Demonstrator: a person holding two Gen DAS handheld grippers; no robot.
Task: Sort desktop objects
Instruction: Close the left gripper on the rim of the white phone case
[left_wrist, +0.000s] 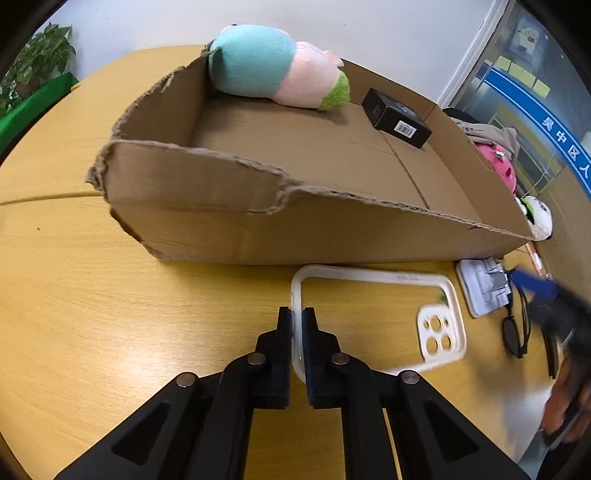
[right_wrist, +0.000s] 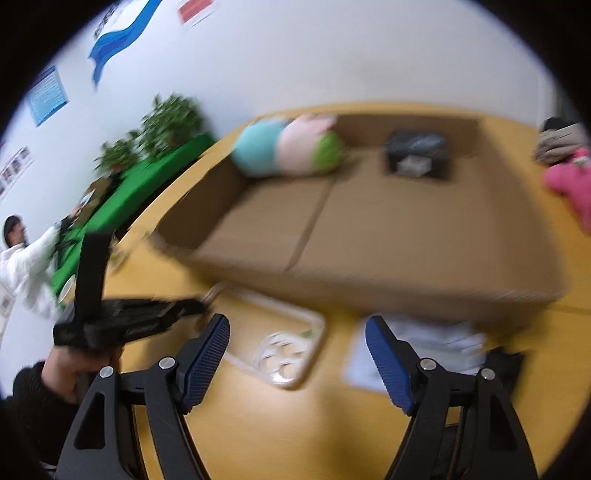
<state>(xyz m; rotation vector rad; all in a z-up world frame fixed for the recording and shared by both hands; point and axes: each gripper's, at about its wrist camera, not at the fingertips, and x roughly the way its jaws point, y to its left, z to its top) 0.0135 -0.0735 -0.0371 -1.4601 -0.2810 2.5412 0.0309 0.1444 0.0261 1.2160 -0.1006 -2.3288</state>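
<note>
Clear soft phone case (left_wrist: 373, 317), rounded rim pinched in closed left gripper (left_wrist: 296, 325); ribbed blue-padded right gripper (right_wrist: 297, 328) wide, empty.

1 cardboard box (left_wrist: 236, 221), 2 items inside: 1 plush toy (left_wrist: 273, 66), 1 black carton (left_wrist: 397, 118); 1 phone case (left_wrist: 373, 317), 1 pr glasses (left_wrist: 515, 328).

Bright even indoor light, soft glare on the table (left_wrist: 110, 354), fisheye-dark corners (right wrist view motion-blurred).

Blue band (left_wrist: 565, 136): "中区人".
</note>
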